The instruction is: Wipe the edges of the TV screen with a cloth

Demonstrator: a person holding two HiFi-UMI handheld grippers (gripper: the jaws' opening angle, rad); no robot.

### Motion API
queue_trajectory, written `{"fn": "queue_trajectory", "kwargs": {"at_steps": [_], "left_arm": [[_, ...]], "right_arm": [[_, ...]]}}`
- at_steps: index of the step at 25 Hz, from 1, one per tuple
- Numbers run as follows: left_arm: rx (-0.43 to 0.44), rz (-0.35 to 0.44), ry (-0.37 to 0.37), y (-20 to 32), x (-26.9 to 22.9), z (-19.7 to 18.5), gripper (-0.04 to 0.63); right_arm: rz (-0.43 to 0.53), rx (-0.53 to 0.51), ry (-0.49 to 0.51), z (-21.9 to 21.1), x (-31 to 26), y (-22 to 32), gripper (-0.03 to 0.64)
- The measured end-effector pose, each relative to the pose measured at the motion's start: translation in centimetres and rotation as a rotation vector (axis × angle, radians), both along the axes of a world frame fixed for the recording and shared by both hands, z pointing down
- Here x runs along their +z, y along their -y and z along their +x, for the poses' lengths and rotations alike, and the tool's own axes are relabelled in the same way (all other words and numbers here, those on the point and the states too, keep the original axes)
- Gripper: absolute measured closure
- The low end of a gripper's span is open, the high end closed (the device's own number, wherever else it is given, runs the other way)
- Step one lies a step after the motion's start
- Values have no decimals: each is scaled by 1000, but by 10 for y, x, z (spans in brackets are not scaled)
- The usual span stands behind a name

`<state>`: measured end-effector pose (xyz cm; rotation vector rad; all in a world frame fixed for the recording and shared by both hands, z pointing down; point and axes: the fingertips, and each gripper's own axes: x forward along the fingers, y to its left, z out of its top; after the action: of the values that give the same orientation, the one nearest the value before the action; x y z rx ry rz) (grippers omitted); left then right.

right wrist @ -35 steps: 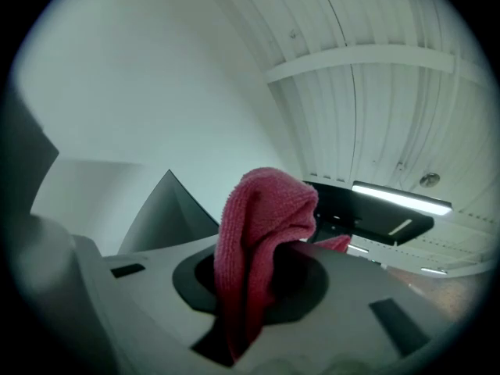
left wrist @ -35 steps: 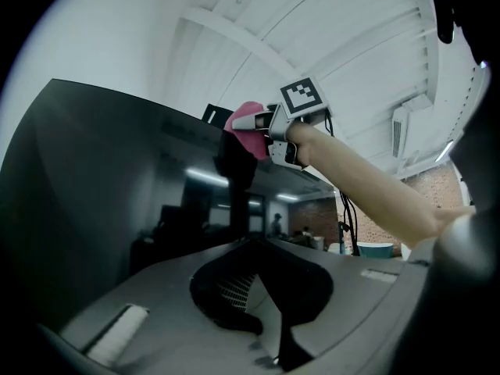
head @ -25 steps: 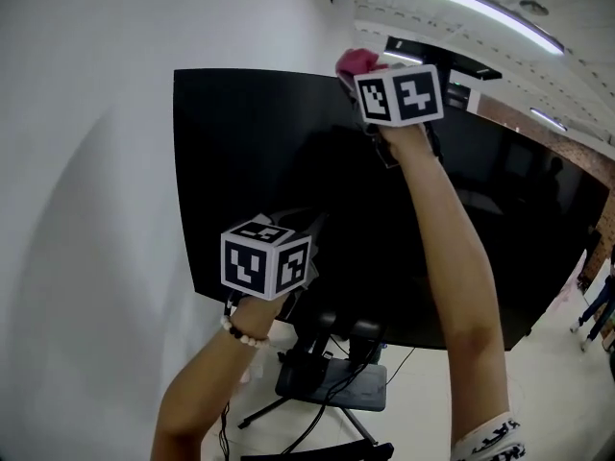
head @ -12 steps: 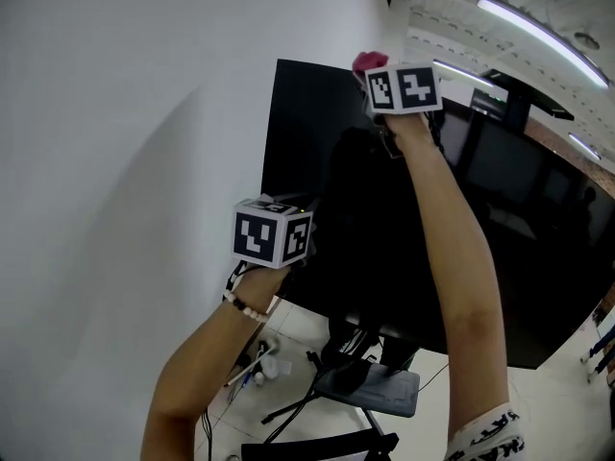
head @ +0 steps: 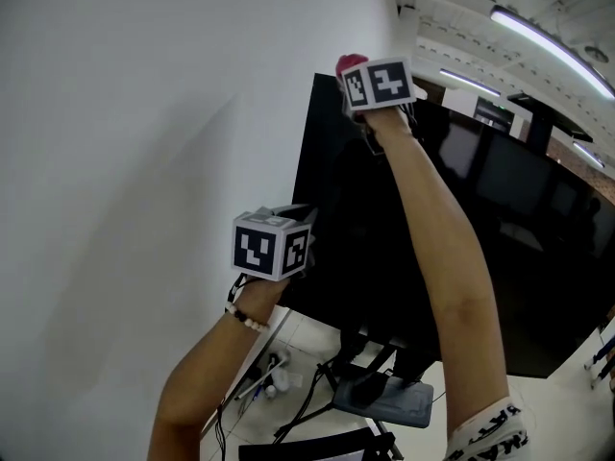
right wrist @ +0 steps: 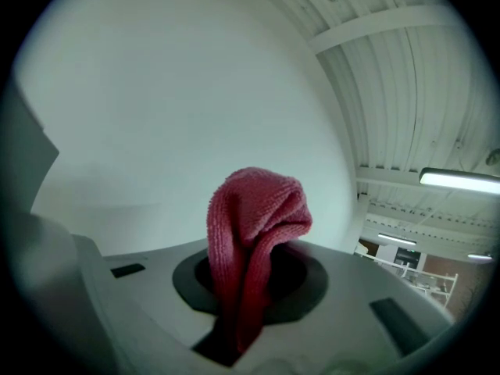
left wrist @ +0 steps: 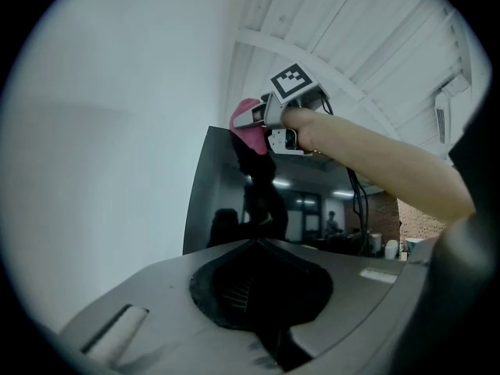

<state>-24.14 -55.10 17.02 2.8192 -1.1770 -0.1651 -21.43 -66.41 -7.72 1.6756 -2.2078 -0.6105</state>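
A black TV screen [head: 500, 229] fills the right of the head view, its top left corner near the white wall. My right gripper [head: 354, 73] is raised to the TV's top edge close to that corner, shut on a pink cloth [head: 351, 62]. In the right gripper view the cloth [right wrist: 254, 225] stands bunched up out of the right gripper [right wrist: 242, 319]. My left gripper [head: 288, 214] hovers lower, by the screen's left edge; in its own view the left gripper [left wrist: 262, 319] is shut with nothing in it, facing the TV [left wrist: 234, 209] and the cloth [left wrist: 248, 127].
A plain white wall [head: 144, 161] spreads to the left of the TV. Under the screen a stand with a grey base [head: 384, 401] and loose cables [head: 259, 382] rests on the floor. Ceiling lights [head: 553, 41] run overhead at the right.
My right gripper has carried the cloth leftward along the TV's top edge, to near the top left corner. The left gripper now sits at the screen's left edge instead of before its lower part.
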Motion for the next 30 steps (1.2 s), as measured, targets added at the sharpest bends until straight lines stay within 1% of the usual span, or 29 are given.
{"fn": "queue_trajectory", "kwargs": {"at_steps": [4,8,11,13,16,18,21,24,27,30], "left_arm": [[16,-7,1,6,7,-12,595],[22,-10,-4,13,10,-27,595],[35,-16,-12,14,13,-36,595],[34,-12,-15,15,13,-40,595],[21,-15,-19,20,17,-48,595],[17,-25,-23,23,23,-52,595],[15,-34,-16,20,35,-62,595],[9,-51,-6,17,52,-67,595],[-3,-89,2,20,76,-68,595],[-2,-131,3,23,102,-65,595]], "right_arm": [[5,6,-31,-31,0,15,548],[22,20,-94,-63,2,27,548],[20,9,-113,-84,6,35,548],[11,8,-135,-93,13,39,548],[-14,53,-202,-95,35,47,548],[-13,74,-230,-95,52,50,546],[-27,35,-209,-105,86,47,546],[-63,38,-170,-100,132,44,546],[-83,-18,-102,-104,178,42,546],[-92,-1,-59,-88,217,46,546]]}}
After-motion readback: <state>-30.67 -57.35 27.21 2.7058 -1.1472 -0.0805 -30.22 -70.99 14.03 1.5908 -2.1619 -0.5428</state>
